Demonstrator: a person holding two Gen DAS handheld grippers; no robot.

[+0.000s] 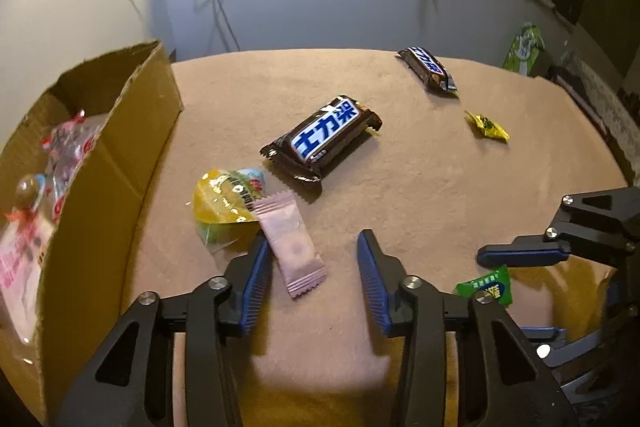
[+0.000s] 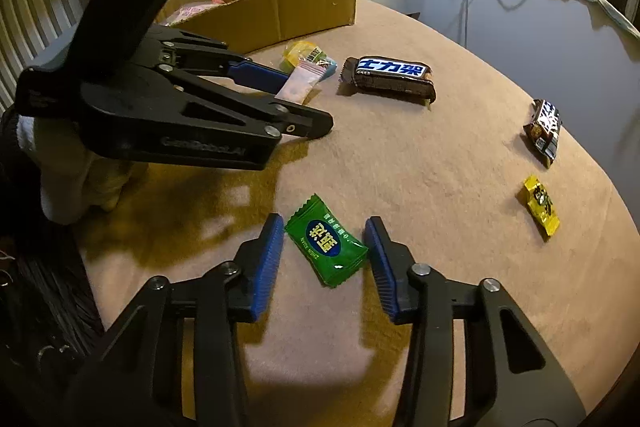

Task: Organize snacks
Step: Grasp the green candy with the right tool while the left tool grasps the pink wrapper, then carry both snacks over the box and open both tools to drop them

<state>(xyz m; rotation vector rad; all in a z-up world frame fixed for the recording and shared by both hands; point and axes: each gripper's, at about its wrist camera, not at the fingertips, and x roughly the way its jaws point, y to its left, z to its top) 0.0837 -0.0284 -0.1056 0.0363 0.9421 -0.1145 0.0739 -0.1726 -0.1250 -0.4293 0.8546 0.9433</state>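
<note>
1. Landmark: cardboard box [image 1: 100,155], at the far left of the table [image 1: 400,187], already holding wrapped sweets.
2. Just right of the box's near corner lies a yellow jelly cup [image 1: 224,203], with a pink sachet [image 1: 290,243] overlapping its right edge.
3. Left hand-held gripper [image 1: 314,267] straddles the pink sachet. The left pad is touching or nearly touching the wrapper; the right pad stands well clear. Jaws released, nothing grasped yet.
4. Further right of the box, mid-table: a large brown chocolate bar [image 1: 322,139]. Beyond it sits a smaller brown bar [image 1: 428,67], and nearer, a yellow candy [image 1: 486,125].
5. Farthest from the box on the near side: a green candy [image 2: 326,241], lying flat and skewed between the pads of the right hand-held gripper [image 2: 326,259]. Small gaps show on both sides, so the jaws are released and not clamped.
6. Judgement on the step in hand: both grippers are set for a pick. The left one looks off-centre; shifting it toward the box would centre the sachet and avoid dragging the jelly cup along. The right one looks well centred; closing across the candy's narrow width should hold it.
7. Pose: both grippers pitch steeply down toward the table, fingertips near the cloth. In the right wrist view the left gripper reaches from the left, level with the box's near end.
</note>
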